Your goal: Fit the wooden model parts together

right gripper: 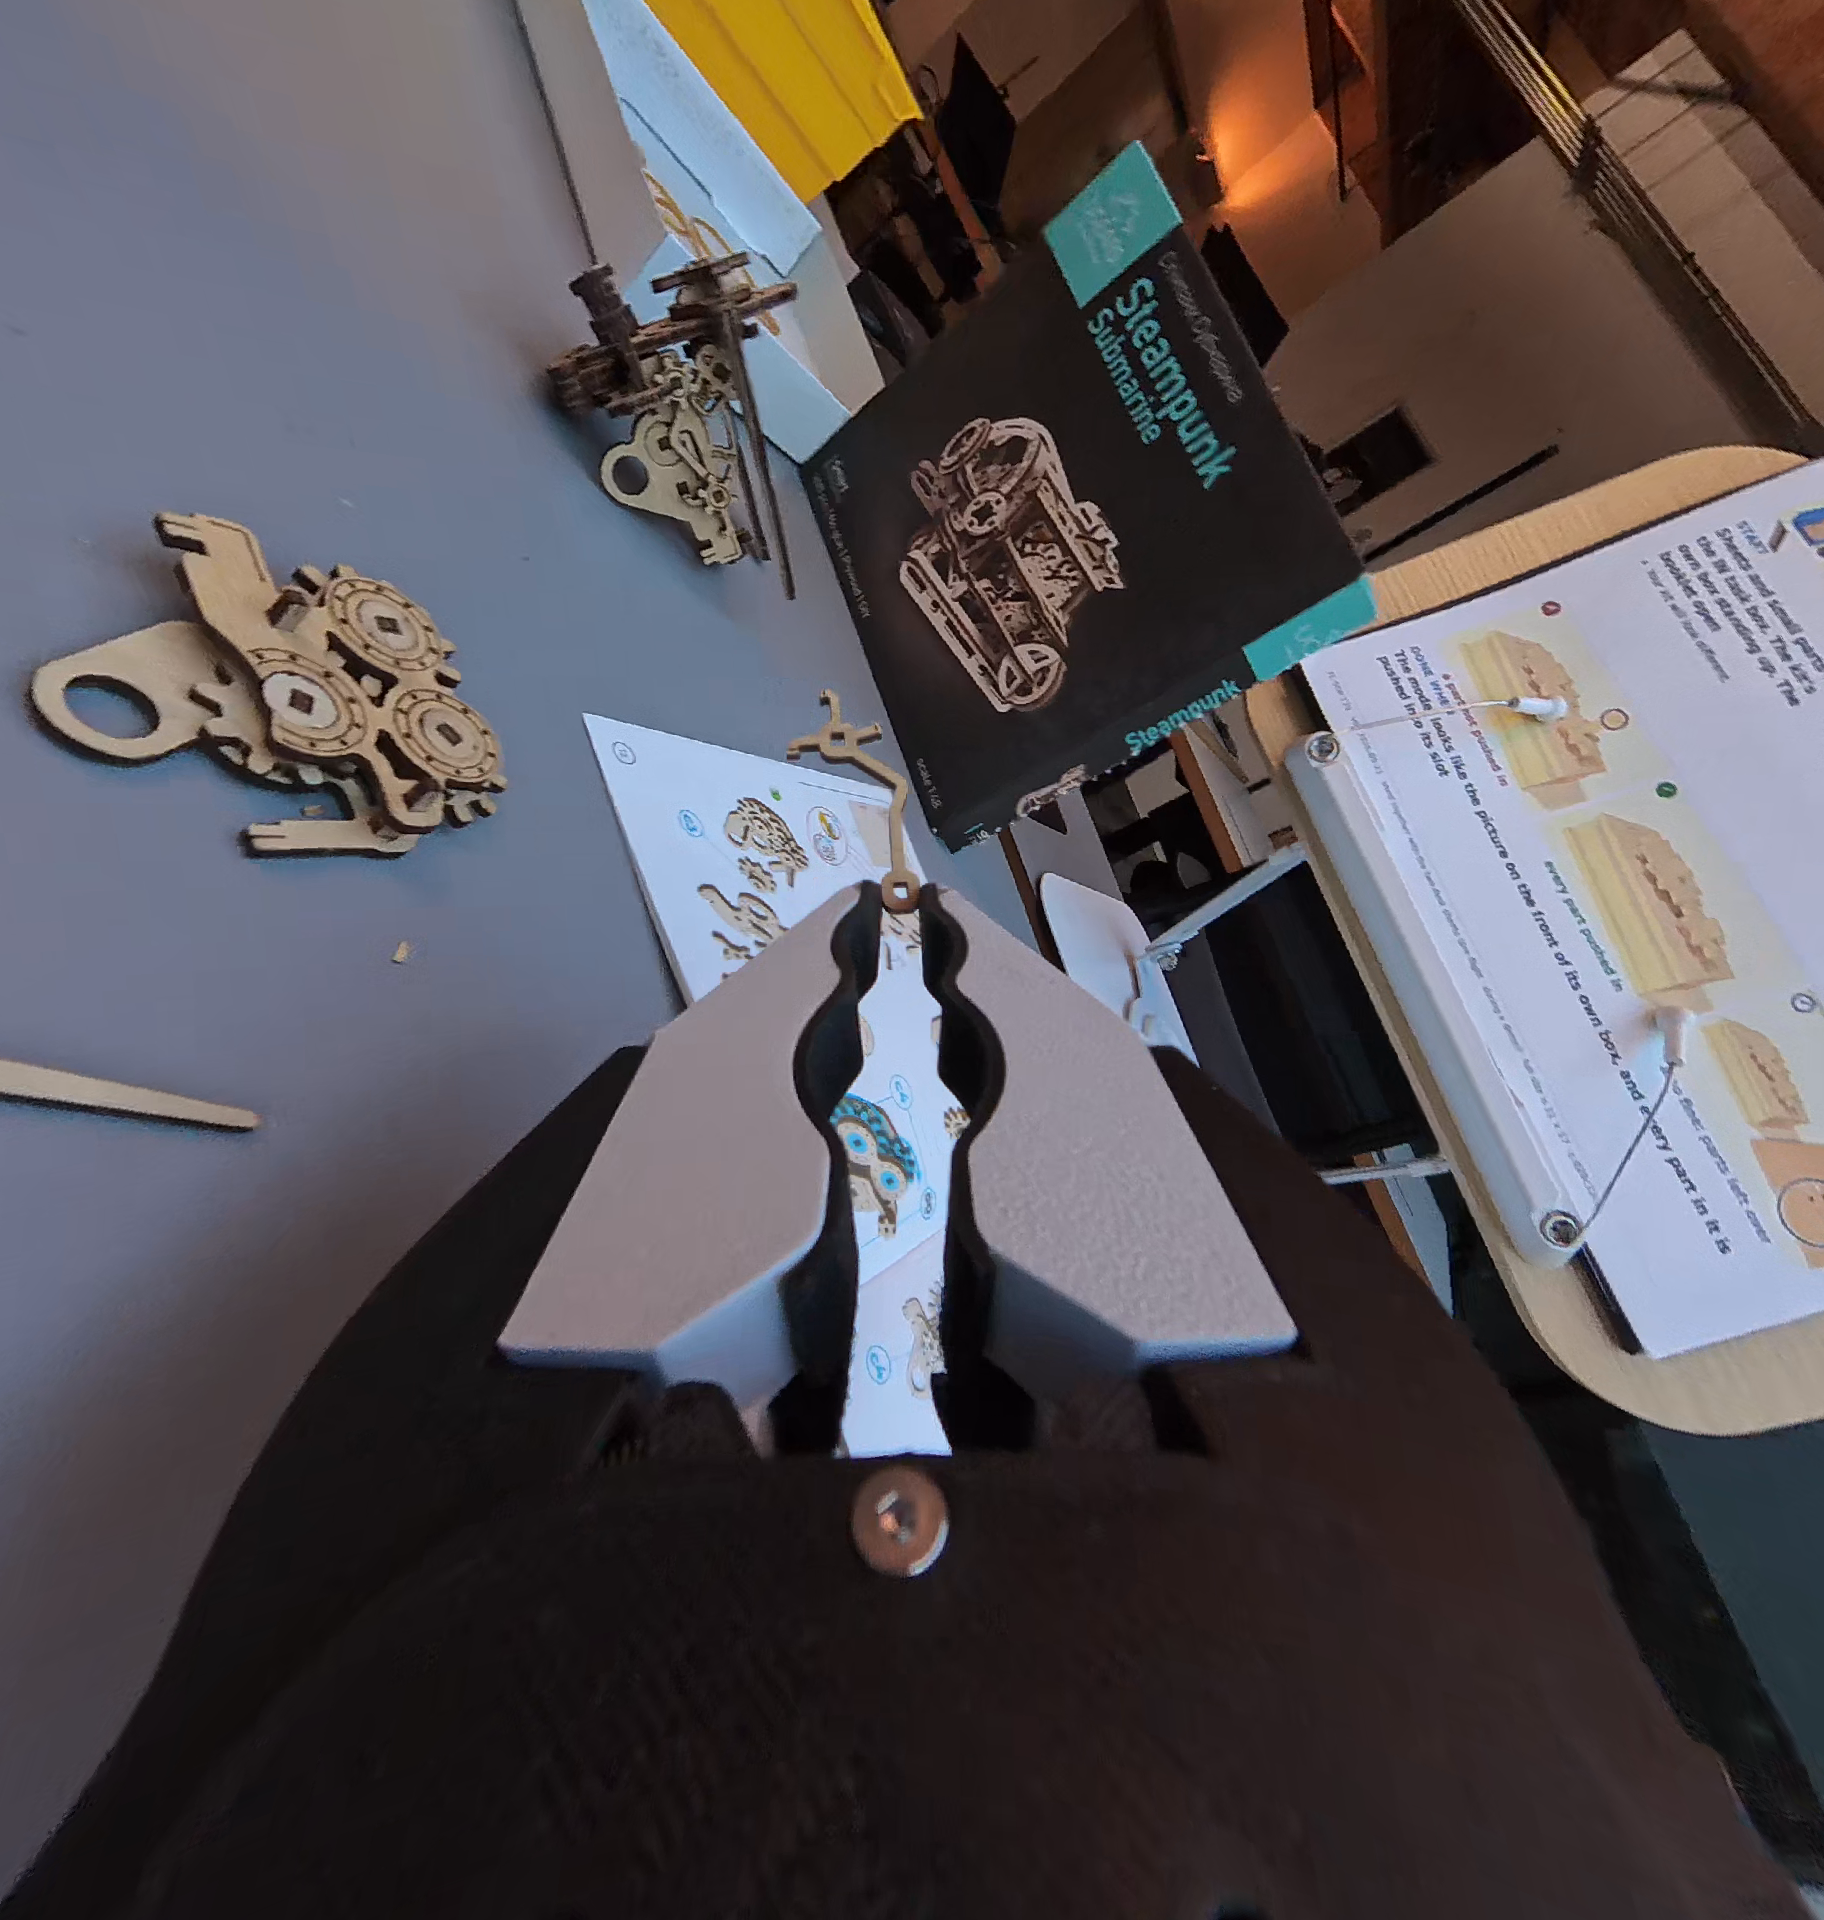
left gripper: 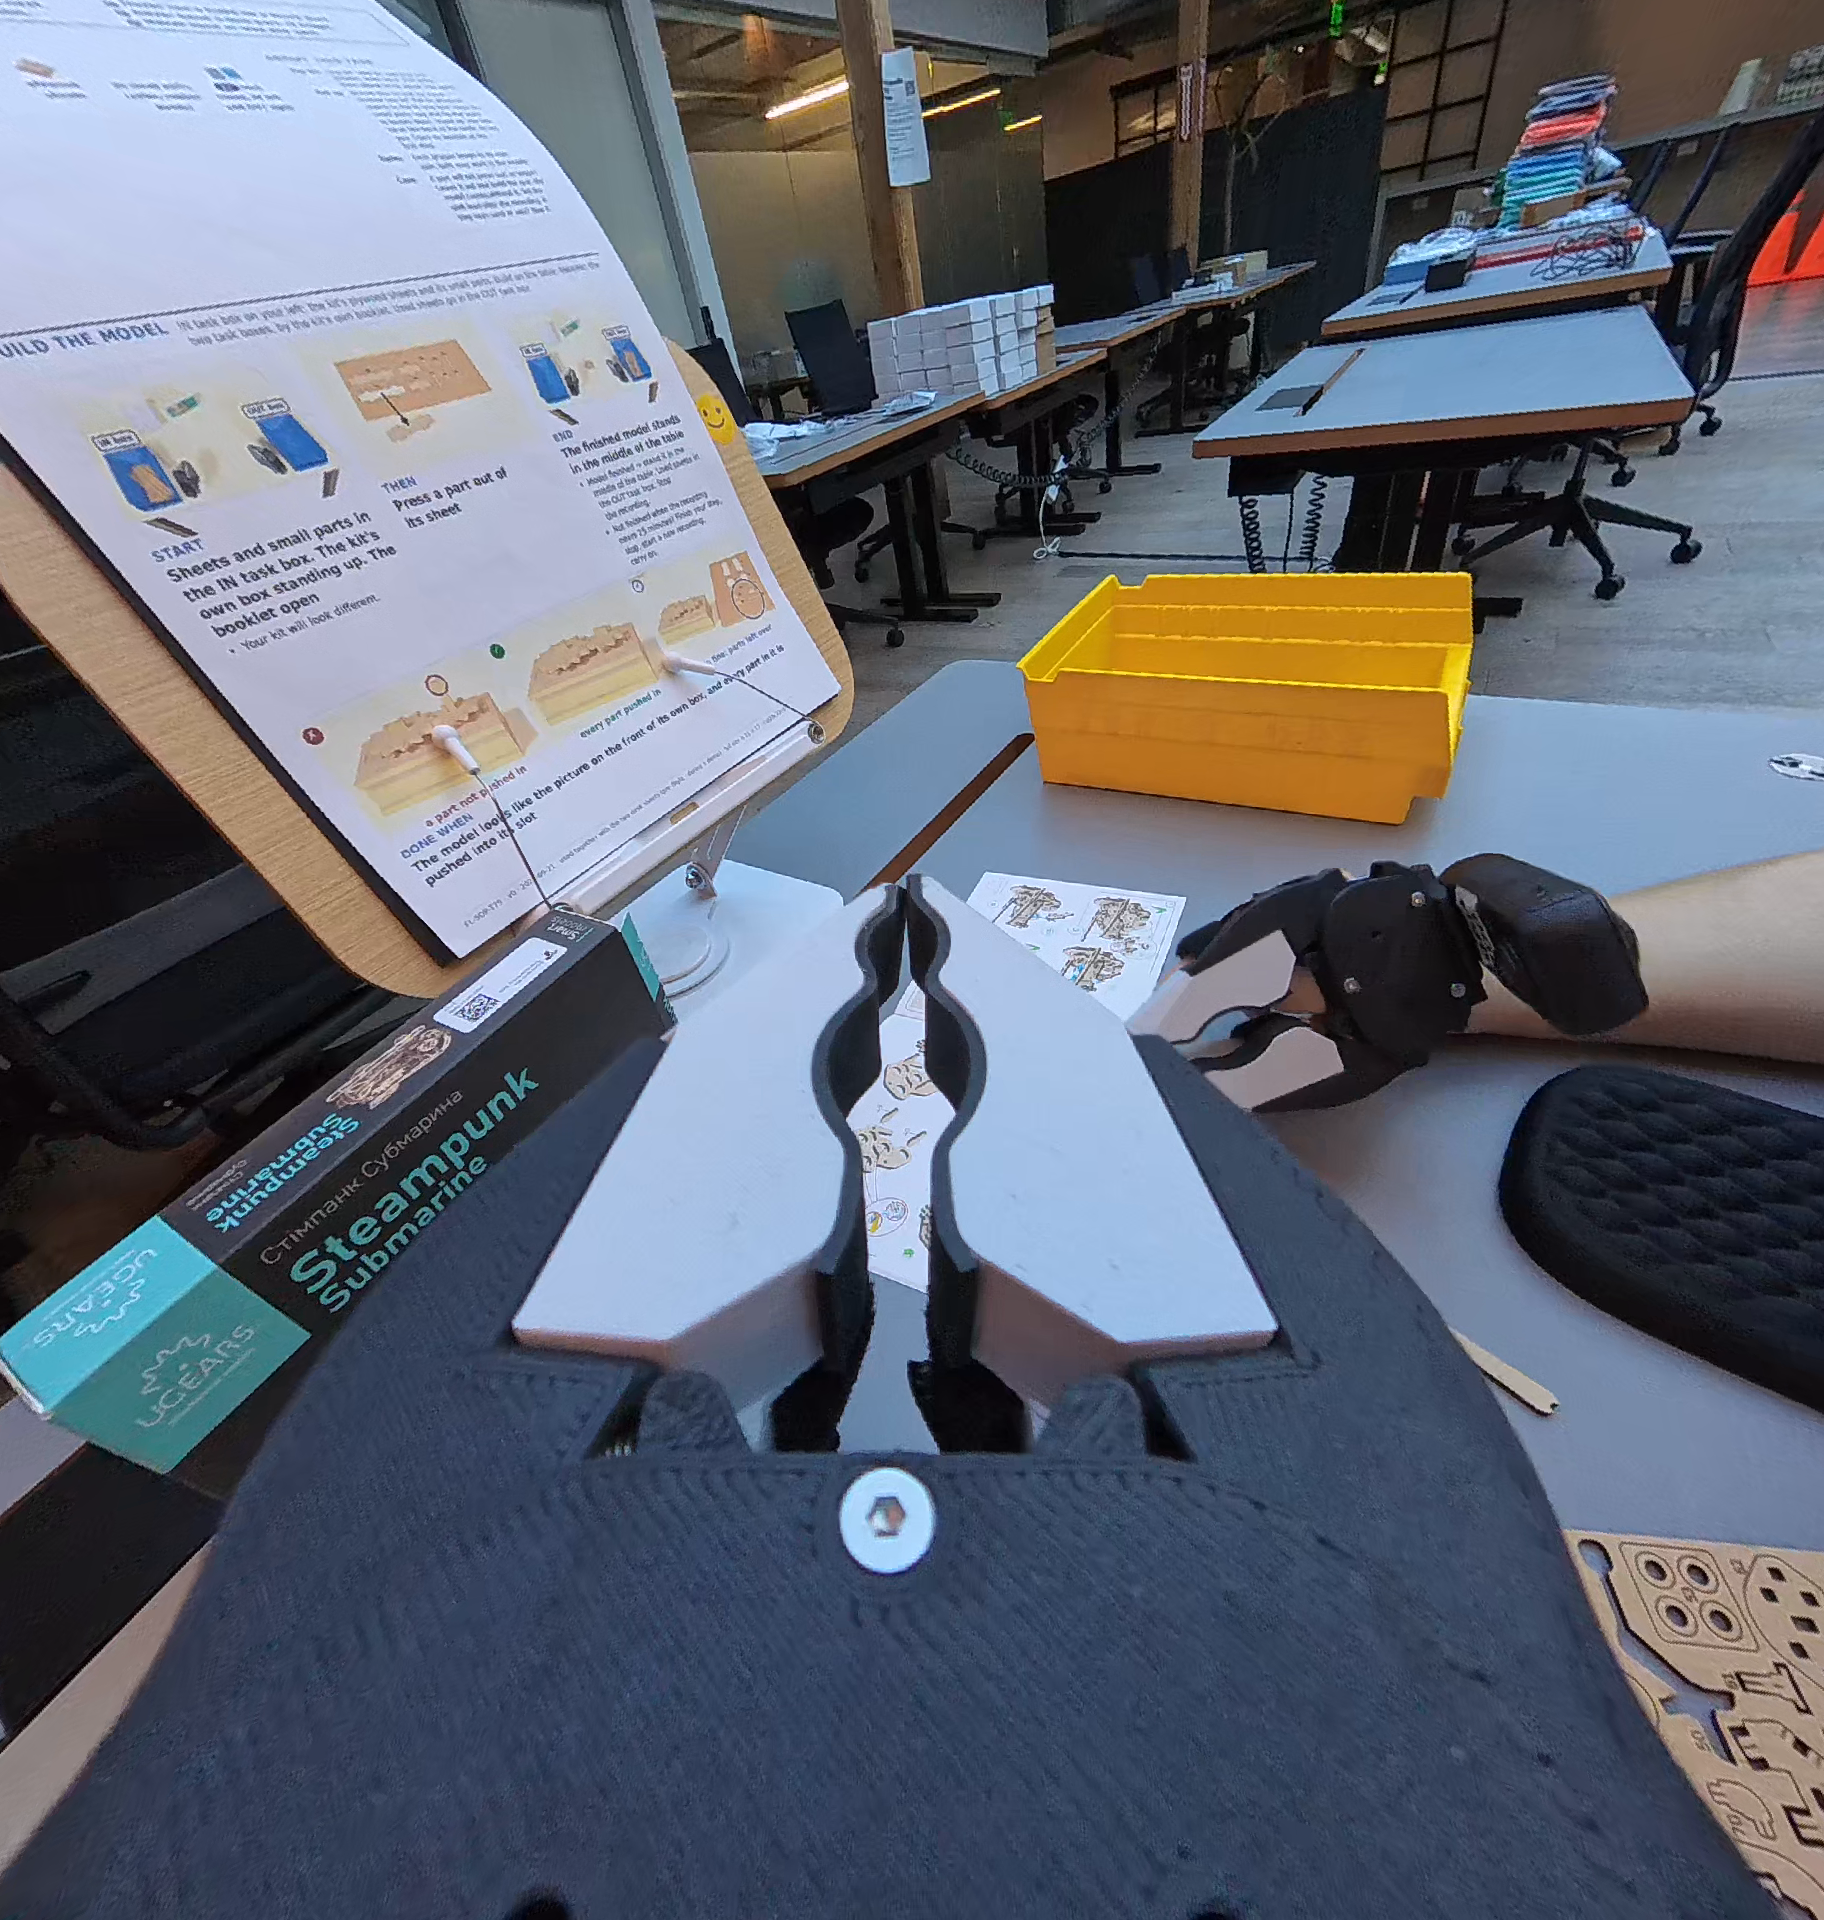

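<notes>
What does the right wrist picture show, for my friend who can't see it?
The right hand-held gripper pinches a thin wooden lever piece above the open instruction booklet. On the grey table lie a flat gear assembly and a darker, taller assembly.

A yellow bin [left gripper: 1251,691] is sitting at the far side of the grey table [left gripper: 1614,790], and a black mesh pad [left gripper: 1708,1226] is lying on it nearer in. A printed sheet [left gripper: 295,436] is leaning on a wooden bookstand [left gripper: 160,717], with office desks [left gripper: 1448,395] and rolling chairs [left gripper: 1573,520] filling the room behind.
</notes>
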A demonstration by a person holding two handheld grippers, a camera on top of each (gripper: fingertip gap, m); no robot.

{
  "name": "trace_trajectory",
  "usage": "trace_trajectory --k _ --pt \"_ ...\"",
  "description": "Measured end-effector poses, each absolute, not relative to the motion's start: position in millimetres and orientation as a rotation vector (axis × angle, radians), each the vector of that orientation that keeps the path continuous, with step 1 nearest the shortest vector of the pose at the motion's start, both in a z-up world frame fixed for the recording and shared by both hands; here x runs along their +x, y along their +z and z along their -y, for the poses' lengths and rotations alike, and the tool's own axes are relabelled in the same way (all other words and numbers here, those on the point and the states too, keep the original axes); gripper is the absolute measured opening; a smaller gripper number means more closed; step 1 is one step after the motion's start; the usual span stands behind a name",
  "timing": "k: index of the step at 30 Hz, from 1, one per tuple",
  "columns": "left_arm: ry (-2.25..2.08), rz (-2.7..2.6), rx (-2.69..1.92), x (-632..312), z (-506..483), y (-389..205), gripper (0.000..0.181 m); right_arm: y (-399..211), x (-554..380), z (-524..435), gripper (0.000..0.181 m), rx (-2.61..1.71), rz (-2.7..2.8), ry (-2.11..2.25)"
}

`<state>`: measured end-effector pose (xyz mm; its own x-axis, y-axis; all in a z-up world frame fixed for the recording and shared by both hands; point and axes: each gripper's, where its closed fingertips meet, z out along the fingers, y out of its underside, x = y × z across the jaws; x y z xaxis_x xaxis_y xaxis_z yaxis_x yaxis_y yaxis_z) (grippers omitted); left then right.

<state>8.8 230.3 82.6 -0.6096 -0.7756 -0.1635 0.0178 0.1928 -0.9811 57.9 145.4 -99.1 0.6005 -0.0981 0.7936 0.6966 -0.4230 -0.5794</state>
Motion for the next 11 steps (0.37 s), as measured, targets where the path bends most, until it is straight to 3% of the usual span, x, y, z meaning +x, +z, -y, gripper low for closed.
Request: trace_trajectory --k 11 --pt "-1.493 -1.799 -0.716 9 -230 81 0.0 -69 99 -119 0.006 -1.695 0.101 -0.873"
